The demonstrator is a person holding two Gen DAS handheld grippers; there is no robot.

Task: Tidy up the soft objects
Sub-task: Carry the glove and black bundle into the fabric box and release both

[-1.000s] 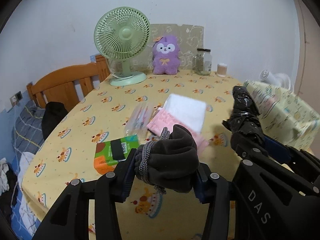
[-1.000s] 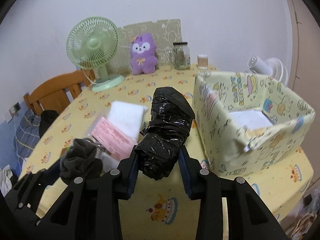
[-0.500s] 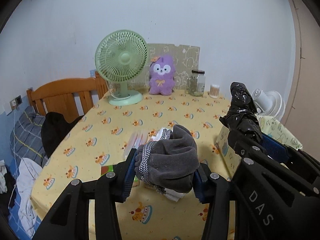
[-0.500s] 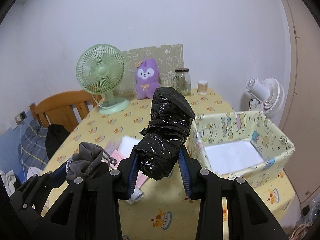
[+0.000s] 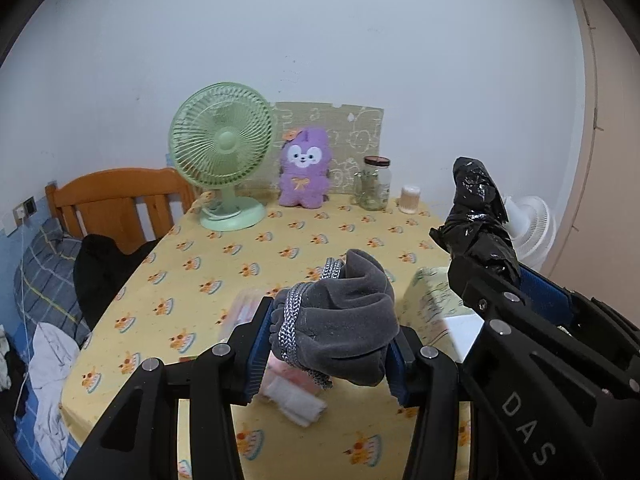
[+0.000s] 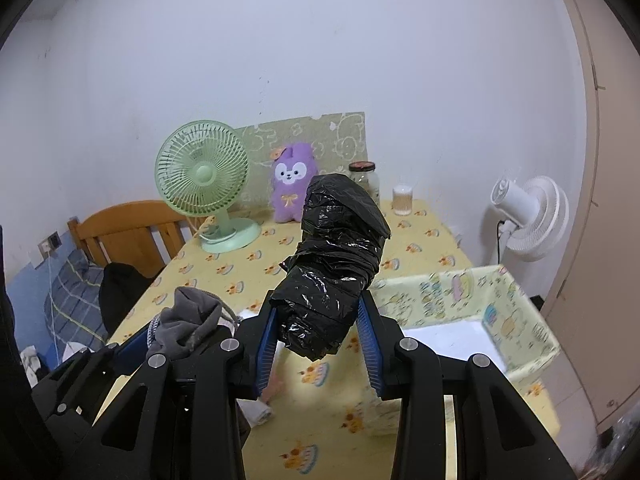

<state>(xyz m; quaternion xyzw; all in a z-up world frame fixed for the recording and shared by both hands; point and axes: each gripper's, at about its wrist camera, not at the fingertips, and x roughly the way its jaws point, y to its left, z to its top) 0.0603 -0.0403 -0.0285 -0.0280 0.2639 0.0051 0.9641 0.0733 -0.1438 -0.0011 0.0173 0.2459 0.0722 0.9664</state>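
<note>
A gray pouch (image 5: pixel 340 320) with a braided gray-and-white drawstring is clamped between the blue pads of the left gripper (image 5: pixel 328 344) and is held in the air above the yellow tablecloth (image 5: pixel 248 264). A bundle of crumpled black plastic bags (image 6: pixel 336 264) is clamped in the same way between the blue pads of the right gripper (image 6: pixel 320 340), standing upright out of the jaws.

A fabric storage box (image 6: pixel 516 308), pale yellow with cartoon prints, is seen below and to the right of the right gripper, near the table's right edge. A flat white item (image 6: pixel 448 340) lies on its floor; nothing else can be made out inside. A glass jar (image 5: pixel 375 184) with a dark lid stands at the far side of the table, with greenish contents that cannot be identified. Just beside it stands a small container (image 5: pixel 410 199) filled with pale sticks.

Both grippers are raised side by side, well above the table, pointing toward the far wall; the right one is just to the right of the left, and each appears in the other's view. The letters "DAS" are printed in white on the right gripper's black body.

Blurred pink and white soft items (image 5: pixel 292 396) lie on the tablecloth beneath the left gripper. Against the wall a green fan (image 5: pixel 222 152) and a purple plush toy (image 5: pixel 305 168) are set in front of a patterned board (image 5: pixel 352 128). A white fan (image 6: pixel 532 216) stands beyond the table's right edge.
</note>
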